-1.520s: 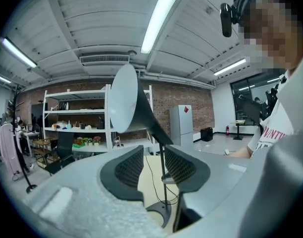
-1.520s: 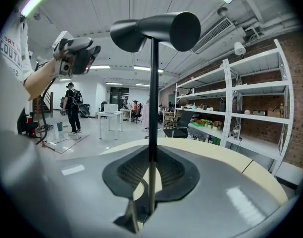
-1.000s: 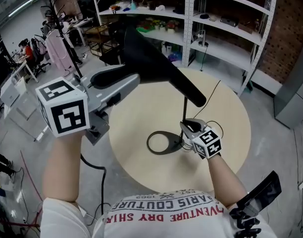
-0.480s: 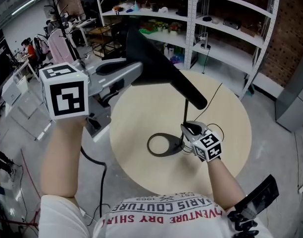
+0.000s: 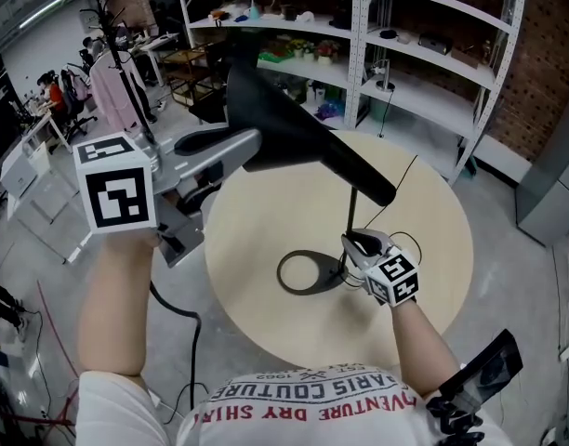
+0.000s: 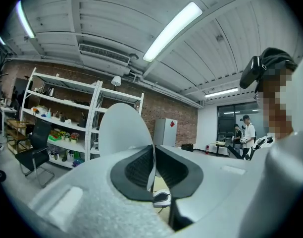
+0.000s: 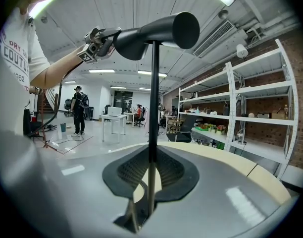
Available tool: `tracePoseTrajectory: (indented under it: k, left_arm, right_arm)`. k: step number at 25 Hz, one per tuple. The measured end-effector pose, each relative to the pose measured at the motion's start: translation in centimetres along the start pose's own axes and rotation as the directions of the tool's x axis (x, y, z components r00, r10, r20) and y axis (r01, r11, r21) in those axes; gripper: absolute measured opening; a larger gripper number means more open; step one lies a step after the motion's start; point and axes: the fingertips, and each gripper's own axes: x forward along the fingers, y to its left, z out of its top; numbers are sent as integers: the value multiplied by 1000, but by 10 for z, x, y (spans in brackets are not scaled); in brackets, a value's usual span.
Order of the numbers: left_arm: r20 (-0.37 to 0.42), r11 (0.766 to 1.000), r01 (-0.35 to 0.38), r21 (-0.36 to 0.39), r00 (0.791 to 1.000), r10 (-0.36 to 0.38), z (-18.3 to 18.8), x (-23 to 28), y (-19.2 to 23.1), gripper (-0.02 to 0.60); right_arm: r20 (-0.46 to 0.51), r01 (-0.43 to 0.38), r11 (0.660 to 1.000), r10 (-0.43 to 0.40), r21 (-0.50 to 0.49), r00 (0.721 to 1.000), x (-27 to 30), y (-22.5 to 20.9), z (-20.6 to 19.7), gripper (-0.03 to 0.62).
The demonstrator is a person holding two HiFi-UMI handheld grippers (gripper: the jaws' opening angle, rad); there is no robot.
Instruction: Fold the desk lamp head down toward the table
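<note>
A black desk lamp stands on the round beige table [image 5: 433,249], with a ring base [image 5: 306,270], a thin upright stem [image 5: 349,216] and a long cone-shaped head [image 5: 298,128] held up high. My left gripper [image 5: 240,147] has just been closing and is shut on the thin rim of the head's wide end; its pale inner face [image 6: 123,128] sits between the pads [image 6: 136,165]. My right gripper [image 5: 356,242] is shut on the stem [image 7: 153,98] low down, near the base. From there the head [image 7: 151,32] and the left gripper [image 7: 94,46] show overhead.
The lamp's black cord [image 5: 401,177] runs across the table to the far edge. Metal shelving [image 5: 424,45] with small items stands behind the table. A black chair [image 5: 205,100], a coat rack [image 5: 112,54] and seated people are at the far left. A cable [image 5: 178,314] hangs from the left gripper.
The left gripper's jaws have closed on the rim of the lamp head, and that hand has rolled a little. The right gripper and the lamp's stem have stayed put.
</note>
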Motion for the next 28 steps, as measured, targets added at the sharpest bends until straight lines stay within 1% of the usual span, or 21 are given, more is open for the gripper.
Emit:
tracePoseTrajectory:
  k: [8,15,19,25,28]
  left_arm:
    - [33,999,4,-54,999,-3,-15,-11,8,18]
    - [26,998,10,-55,1000,-9,-18,-10,11,18]
    - [31,997,17,-80,999,-14,-24,-11,15,18]
    - [26,994,18,-112,1000,-15,-42,-15,20,21]
    - [25,989,26,-146,999,-22,-57,-15,22,23]
  right_arm:
    - [6,10,1000,-10,4,1000,1,0,1,41]
    - [0,16,1000,-16,5,1000,2,-3,0,41]
    - [-1,18,1000,-18,7,1000,3,-5,0,41]
    - [1,19,1000,-19,6,1000,3,-7,-1,41]
    - [-2,26,1000,-26,8,1000,-1,-10,-4,41]
